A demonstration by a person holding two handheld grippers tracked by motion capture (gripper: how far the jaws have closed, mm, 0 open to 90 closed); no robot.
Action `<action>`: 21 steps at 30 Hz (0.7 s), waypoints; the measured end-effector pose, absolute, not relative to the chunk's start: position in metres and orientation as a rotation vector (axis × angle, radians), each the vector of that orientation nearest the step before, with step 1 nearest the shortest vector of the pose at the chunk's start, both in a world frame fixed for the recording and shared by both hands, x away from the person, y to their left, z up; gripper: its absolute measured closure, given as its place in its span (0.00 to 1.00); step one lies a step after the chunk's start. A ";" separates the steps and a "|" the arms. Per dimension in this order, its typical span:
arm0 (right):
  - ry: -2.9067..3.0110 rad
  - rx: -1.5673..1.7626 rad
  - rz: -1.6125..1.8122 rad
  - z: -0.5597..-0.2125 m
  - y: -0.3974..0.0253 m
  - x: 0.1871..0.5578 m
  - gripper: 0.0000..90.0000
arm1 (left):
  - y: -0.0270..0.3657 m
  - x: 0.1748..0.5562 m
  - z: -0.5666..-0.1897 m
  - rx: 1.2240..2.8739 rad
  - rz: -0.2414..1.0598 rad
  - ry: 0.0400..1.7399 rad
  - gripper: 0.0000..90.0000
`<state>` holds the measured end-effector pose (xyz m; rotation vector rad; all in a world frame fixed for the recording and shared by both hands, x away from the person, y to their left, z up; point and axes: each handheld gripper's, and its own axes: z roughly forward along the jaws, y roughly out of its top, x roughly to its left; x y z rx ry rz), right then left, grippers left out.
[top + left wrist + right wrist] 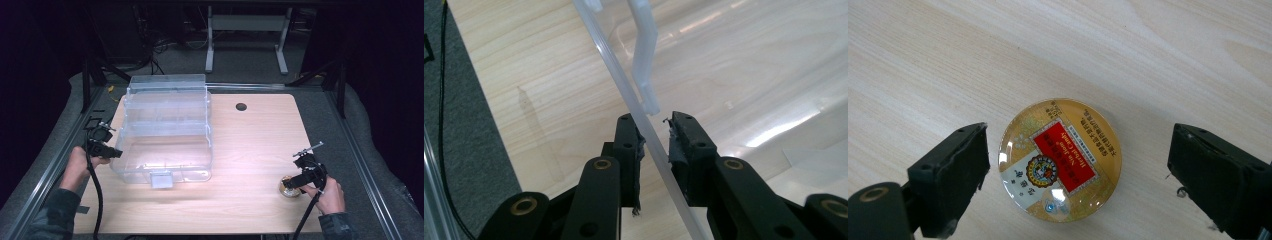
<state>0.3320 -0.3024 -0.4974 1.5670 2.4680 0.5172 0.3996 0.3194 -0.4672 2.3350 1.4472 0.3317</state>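
A: Where is the little round tin (pixel 1060 160)?

B: It lies flat on the table (pixel 250 150), near the front right corner. The right gripper (pixel 1075 175) hangs over it with its jaws wide open, one on each side, not touching.

A: Is it hard to pick up?

B: I think it is light and hard, but its shiny top looks slippery. Pinch it by the sides.

A: And the left gripper (pixel 655 145)?

B: Its jaws sit on both sides of the clear box (pixel 165 132) wall, with a small gap.
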 end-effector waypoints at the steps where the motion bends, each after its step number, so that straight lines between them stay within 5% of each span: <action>1: 2.468 1.567 0.517 -0.497 -0.302 0.332 0.10 | 0.317 0.399 -0.467 2.333 0.330 1.447 0.82; 21: 2.485 1.551 0.557 -0.499 -0.296 0.331 0.10 | 0.273 0.391 -0.467 2.359 0.332 1.419 0.82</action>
